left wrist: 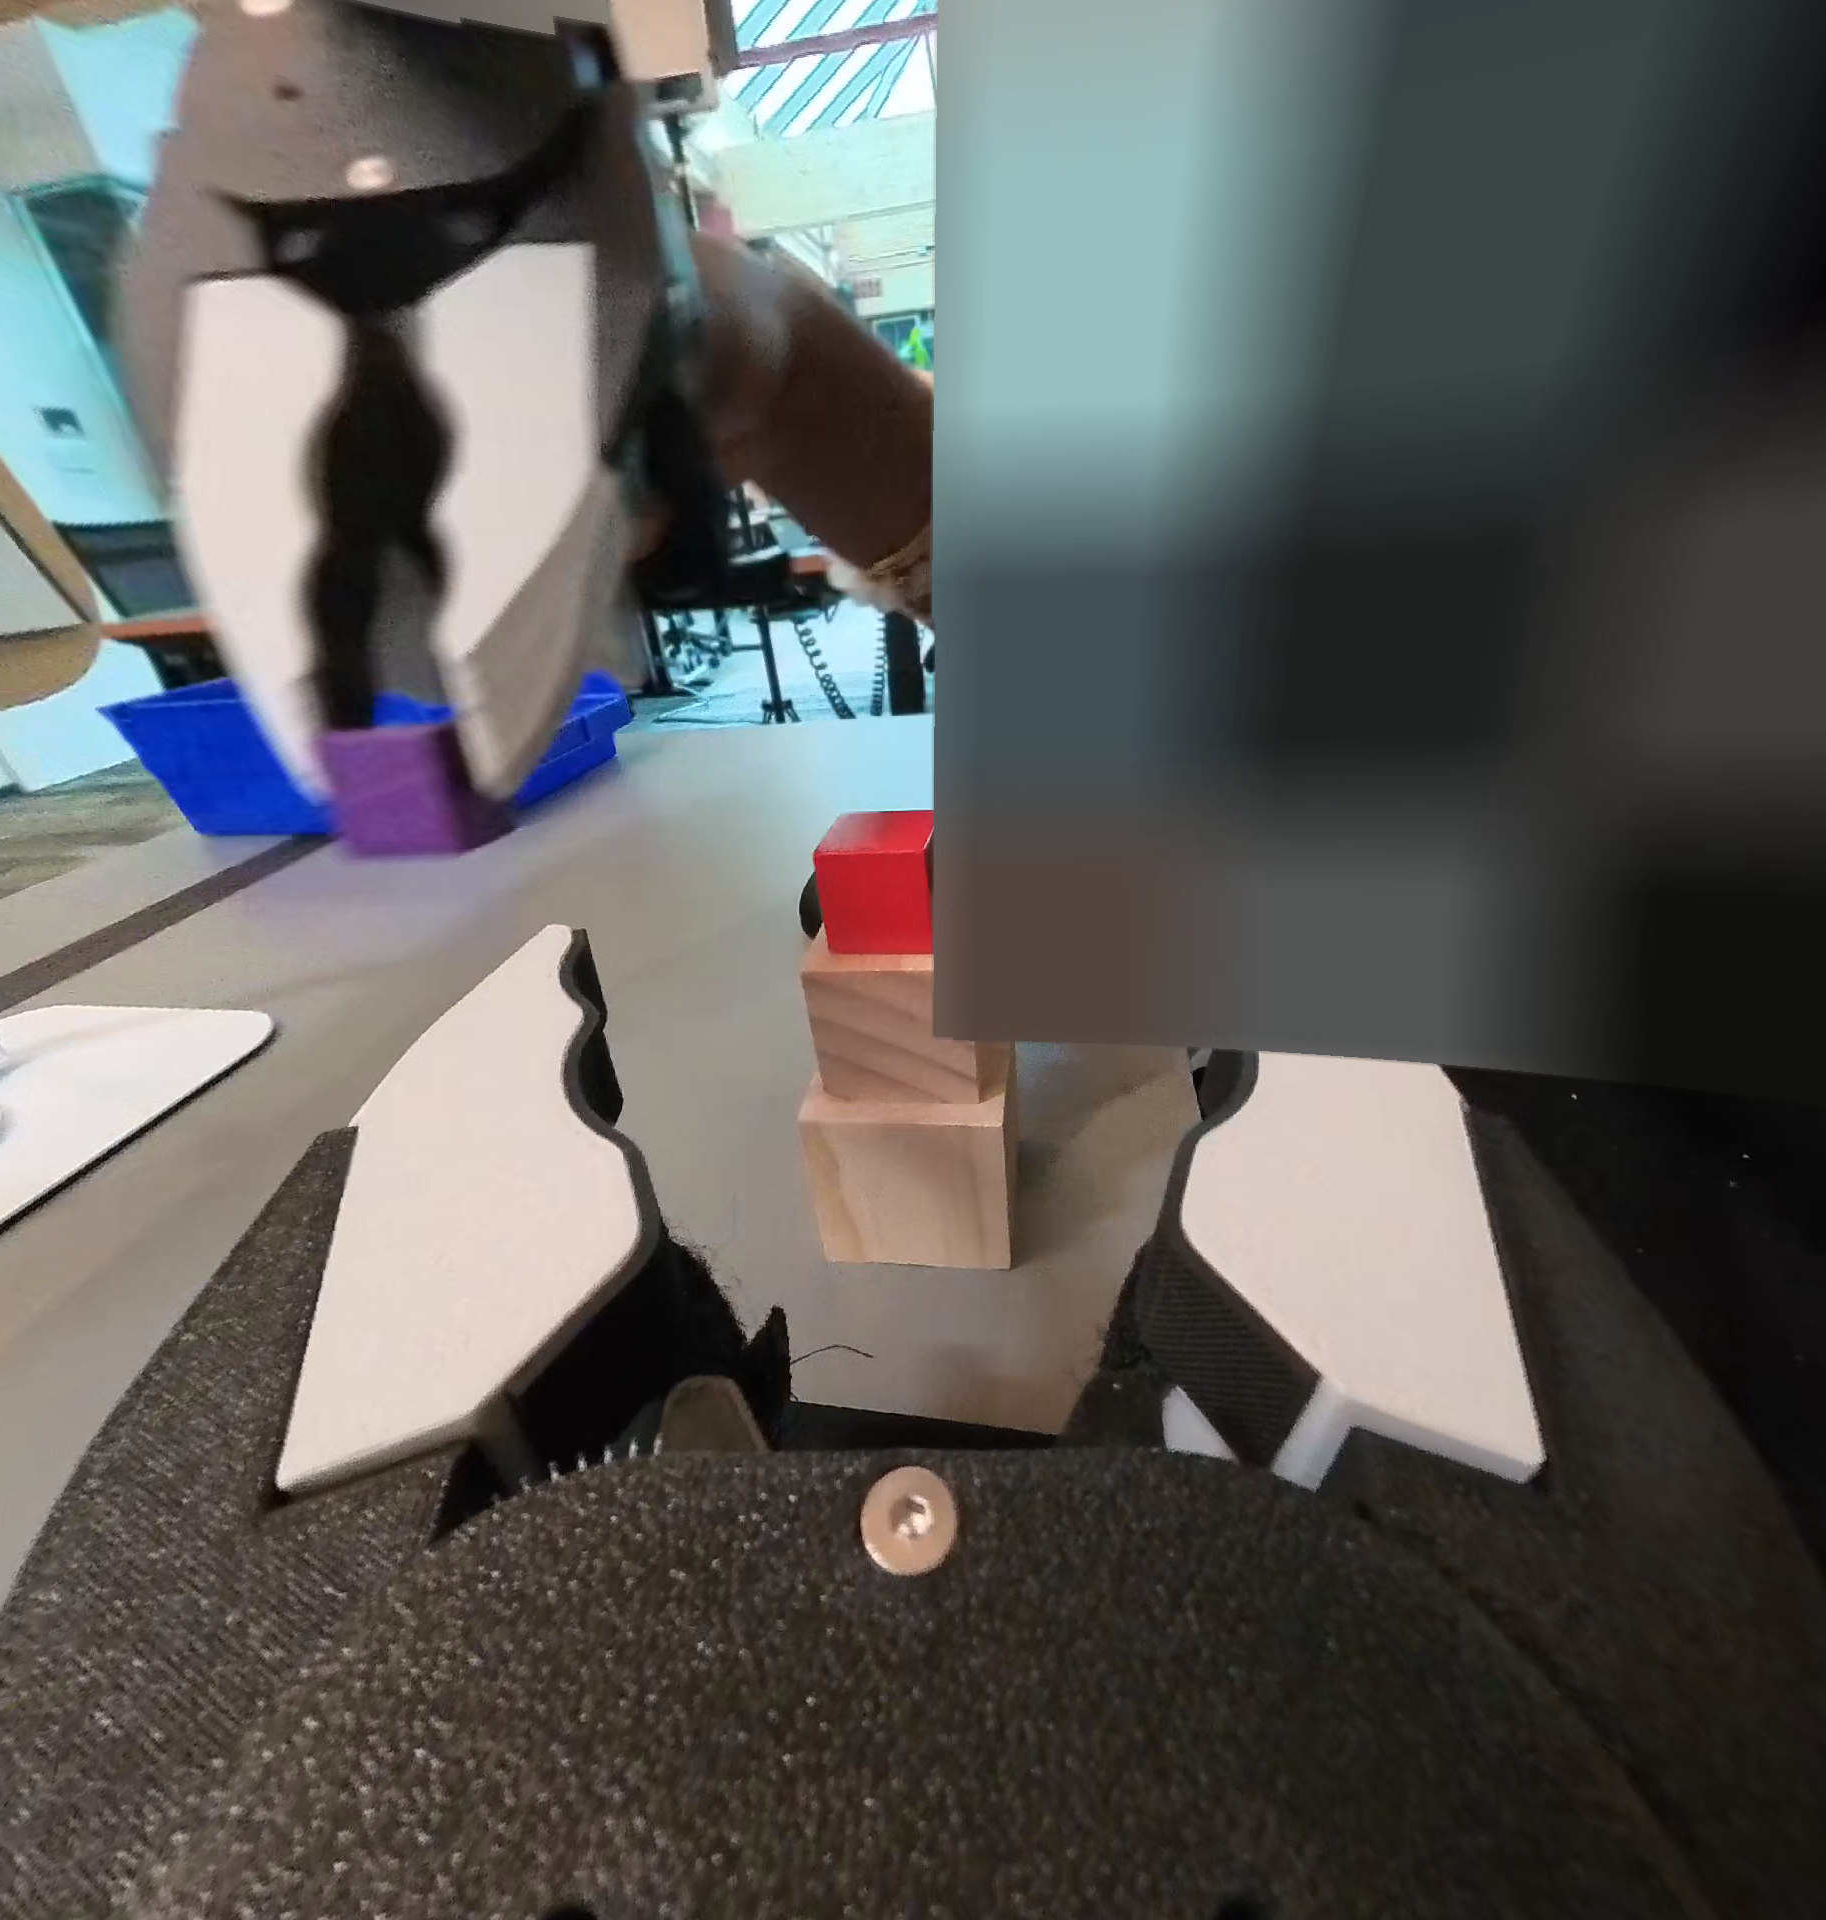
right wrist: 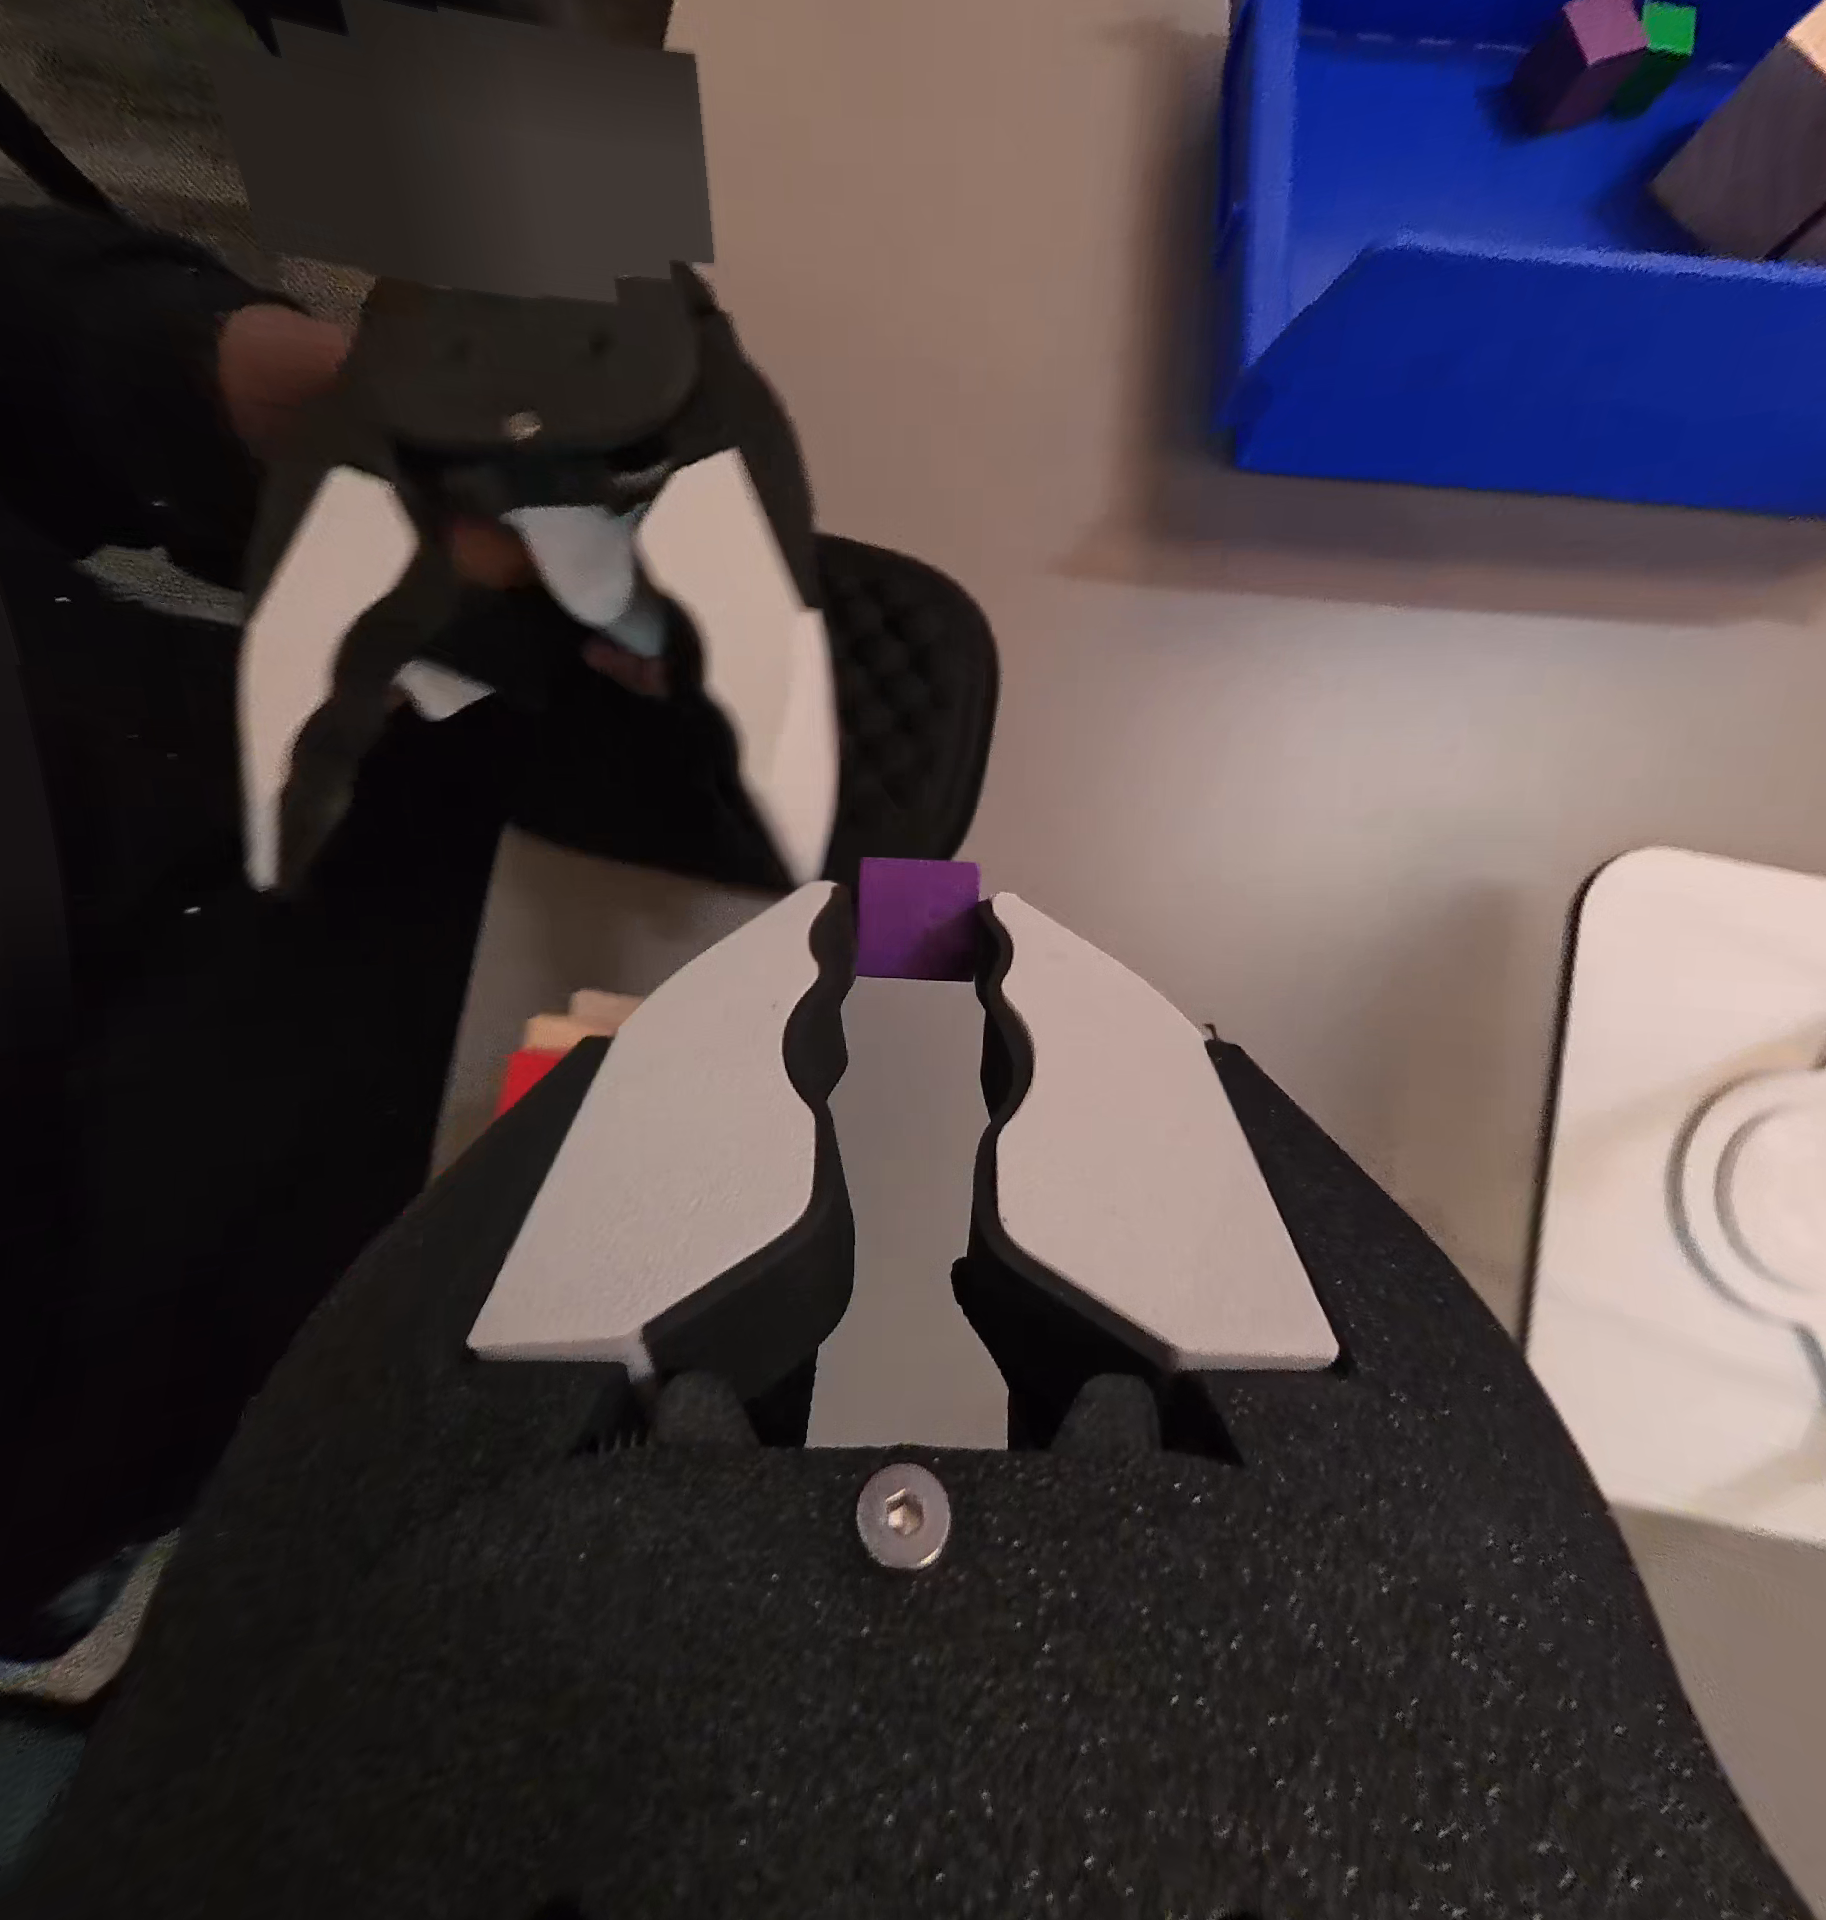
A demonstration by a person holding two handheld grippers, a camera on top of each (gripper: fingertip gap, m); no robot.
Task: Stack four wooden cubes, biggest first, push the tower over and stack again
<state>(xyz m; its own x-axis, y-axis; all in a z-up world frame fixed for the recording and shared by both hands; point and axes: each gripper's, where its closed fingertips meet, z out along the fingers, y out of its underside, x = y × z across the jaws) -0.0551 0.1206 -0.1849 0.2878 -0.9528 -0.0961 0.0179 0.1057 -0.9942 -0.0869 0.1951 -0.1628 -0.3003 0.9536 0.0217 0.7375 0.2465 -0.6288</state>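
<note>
My right gripper (right wrist: pixel 914 914) is shut on a small purple cube (right wrist: pixel 914 920), with both pads pressed on its sides at the fingertips. The left wrist view also shows that gripper (left wrist: pixel 400 758) at the upper left, holding the cube (left wrist: pixel 410 795) in front of the blue bin. My left gripper (left wrist: pixel 898 997) is wide open and low over the grey table (left wrist: pixel 680 831). A stack stands between its fingers without touching them: two wooden blocks (left wrist: pixel 904 1184) with a red block (left wrist: pixel 873 883) on top. The right wrist view shows the open left gripper (right wrist: pixel 540 868) at the upper left.
A blue bin (right wrist: pixel 1511 395) with several blocks, purple, green and wooden, stands at the back; it also shows in the left wrist view (left wrist: pixel 202 758). A white base plate (right wrist: pixel 1719 1143) lies on the table to one side. A black chair back (right wrist: pixel 909 675) is beyond the table edge.
</note>
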